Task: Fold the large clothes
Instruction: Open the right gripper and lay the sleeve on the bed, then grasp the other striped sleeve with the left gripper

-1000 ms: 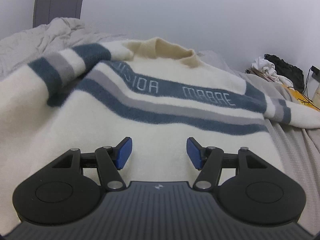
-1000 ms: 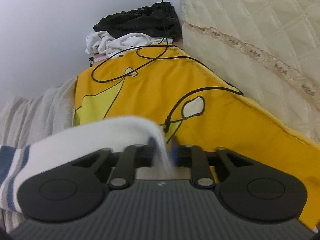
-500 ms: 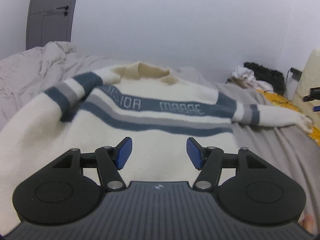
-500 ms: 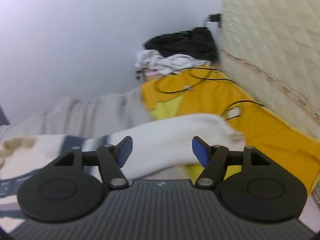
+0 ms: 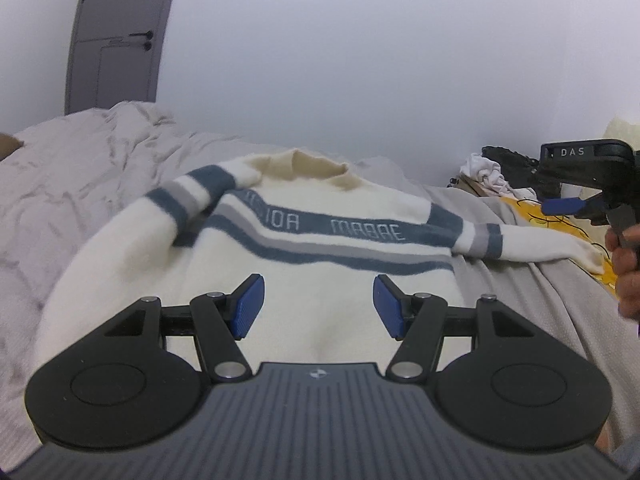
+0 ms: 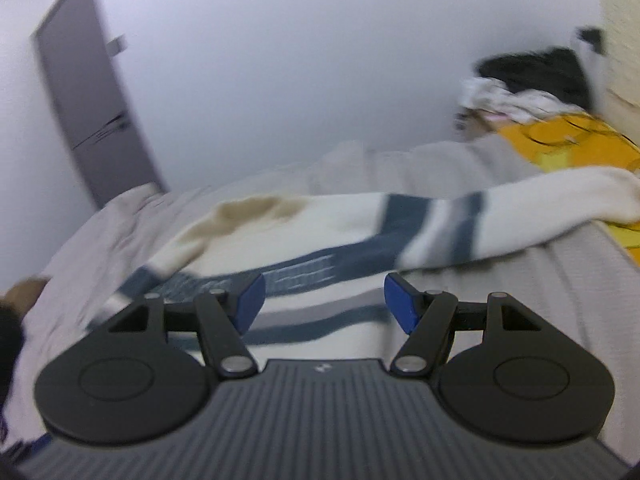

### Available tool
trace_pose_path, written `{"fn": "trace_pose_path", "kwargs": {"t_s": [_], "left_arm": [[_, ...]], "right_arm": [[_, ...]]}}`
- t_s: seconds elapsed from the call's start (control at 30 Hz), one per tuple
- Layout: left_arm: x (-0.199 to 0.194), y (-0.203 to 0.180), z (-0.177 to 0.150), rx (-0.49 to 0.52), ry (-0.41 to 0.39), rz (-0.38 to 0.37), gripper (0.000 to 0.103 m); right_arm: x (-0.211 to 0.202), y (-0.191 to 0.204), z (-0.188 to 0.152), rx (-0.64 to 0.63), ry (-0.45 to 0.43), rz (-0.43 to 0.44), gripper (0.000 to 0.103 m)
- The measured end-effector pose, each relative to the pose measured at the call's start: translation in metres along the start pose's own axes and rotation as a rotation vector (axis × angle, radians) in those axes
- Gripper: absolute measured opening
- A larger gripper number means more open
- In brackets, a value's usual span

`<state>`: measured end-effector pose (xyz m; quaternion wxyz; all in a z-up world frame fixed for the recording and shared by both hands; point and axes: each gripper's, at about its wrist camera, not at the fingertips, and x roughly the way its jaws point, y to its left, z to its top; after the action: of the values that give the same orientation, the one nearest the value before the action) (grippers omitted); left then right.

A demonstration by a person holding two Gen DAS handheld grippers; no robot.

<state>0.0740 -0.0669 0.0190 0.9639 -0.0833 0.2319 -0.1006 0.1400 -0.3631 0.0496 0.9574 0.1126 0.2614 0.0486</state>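
Observation:
A cream sweater [image 5: 312, 280] with blue and grey chest stripes lies spread on the bed, collar at the far side. Its left sleeve [image 5: 188, 196] is folded in across the chest; its right sleeve [image 5: 532, 246] stretches out onto a yellow sheet. My left gripper [image 5: 316, 306] hovers open above the sweater's lower body with nothing between its blue pads. My right gripper [image 6: 322, 300] is open too and holds nothing; it hangs over the striped chest [image 6: 304, 268]. In the left wrist view the right gripper [image 5: 580, 196] appears at the right edge, held by a hand [image 5: 626, 268].
A rumpled grey blanket [image 5: 80, 184] covers the bed to the left. A yellow sheet [image 6: 568, 144] with black cables lies at the right, with a pile of black and white clothes [image 5: 496, 168] beyond it. A grey door [image 5: 116, 36] stands in the far wall.
The right gripper let go of the right sleeve's cuff, opened, and swung left and back over the sweater. The left gripper drew back and rose, so more of the sweater shows.

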Motion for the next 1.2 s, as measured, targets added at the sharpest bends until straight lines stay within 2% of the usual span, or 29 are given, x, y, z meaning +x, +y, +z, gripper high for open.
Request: {"fn": "trace_pose_path", "kwargs": {"t_s": [0.23,0.37,0.57,0.8,0.9,1.03,1.2], "left_arm": [[-0.019,0.043,0.007,-0.135,-0.002,0.046,0.066],[-0.033,0.072,0.013,-0.241,-0.060,0.183,0.066],[-0.042,0.124,0.021,-0.443,-0.089,0.323,0.068],[-0.027,0.175,0.007,-0.654,0.005,0.423,0.070],[-0.016,0.179,0.003,-0.674,0.012,0.435,0.070],[0.006,0.179,-0.002,-0.670,0.067,0.442,0.071],[0.028,0.187,-0.013,-0.677,0.096,0.548,0.071]], "right_arm": [[-0.023,0.054,-0.044,-0.028,0.047,0.138,0.068],[-0.024,0.067,-0.074,-0.051,0.086,0.170,0.068],[-0.018,0.066,-0.093,-0.044,0.139,0.195,0.068],[-0.003,0.045,-0.101,0.033,0.171,0.188,0.068],[0.009,0.038,-0.106,0.058,0.206,0.176,0.068],[0.026,0.033,-0.112,0.096,0.265,0.161,0.068],[0.038,0.032,-0.118,0.112,0.295,0.146,0.068]]}}
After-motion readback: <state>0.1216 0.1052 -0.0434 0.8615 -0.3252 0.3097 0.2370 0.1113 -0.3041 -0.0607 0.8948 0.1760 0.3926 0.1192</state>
